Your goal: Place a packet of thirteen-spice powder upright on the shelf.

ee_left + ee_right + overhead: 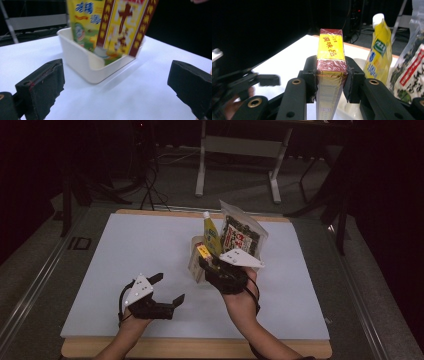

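1. Where the right gripper (331, 80) is seen in its own view, its two black jaws are clamped on the narrow sides of a red and yellow box (330, 57), which is held between the pads.
2. From the high view, the right gripper (212, 261) is seen near the middle of the table, with the box (202, 251) held at the near edge of a white tub (195, 265).
3. The box's long axis is seen to run along the jaws and away from the right hand (242, 301), and its far end is pointed toward the tub; in the left gripper view the box (125, 25) is shown tilted, its lower end inside the tub (82, 62).
4. A yellow pouch with a white cap (210, 234) and a clear packet of dark contents (242, 236) are stood upright in the tub, just behind the box.
5. The left gripper (167, 288) is held spread wide, with nothing between its jaws, low over the table and well to the left of the tub.
6. The work is done on a pale, matt white board (130, 255) laid on a wooden table top (200, 349), whose edge is seen along the near side.
7. Beyond the table, a grey floor (240, 190) and the white legs of another table (201, 165) are seen, and the rest of the room is left dark.
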A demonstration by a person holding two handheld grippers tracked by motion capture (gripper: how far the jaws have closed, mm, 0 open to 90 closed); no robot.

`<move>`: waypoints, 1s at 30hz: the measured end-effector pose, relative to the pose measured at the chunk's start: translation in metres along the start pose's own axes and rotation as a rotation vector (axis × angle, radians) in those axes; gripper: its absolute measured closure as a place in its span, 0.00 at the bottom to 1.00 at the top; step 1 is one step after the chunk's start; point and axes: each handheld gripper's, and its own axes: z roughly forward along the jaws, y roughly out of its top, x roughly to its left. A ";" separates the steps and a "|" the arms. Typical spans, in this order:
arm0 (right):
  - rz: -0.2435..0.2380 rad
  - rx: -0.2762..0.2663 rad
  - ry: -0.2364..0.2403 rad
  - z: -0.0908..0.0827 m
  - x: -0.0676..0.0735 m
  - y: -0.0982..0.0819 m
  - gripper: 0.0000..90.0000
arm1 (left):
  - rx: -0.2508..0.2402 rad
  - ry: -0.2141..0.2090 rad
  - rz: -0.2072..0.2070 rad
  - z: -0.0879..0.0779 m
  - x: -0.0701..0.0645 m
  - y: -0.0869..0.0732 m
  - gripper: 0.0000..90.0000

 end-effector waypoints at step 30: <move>0.054 -0.025 -0.294 0.072 -0.001 -0.012 0.75 | -0.009 0.040 -0.013 -0.011 0.012 -0.008 0.02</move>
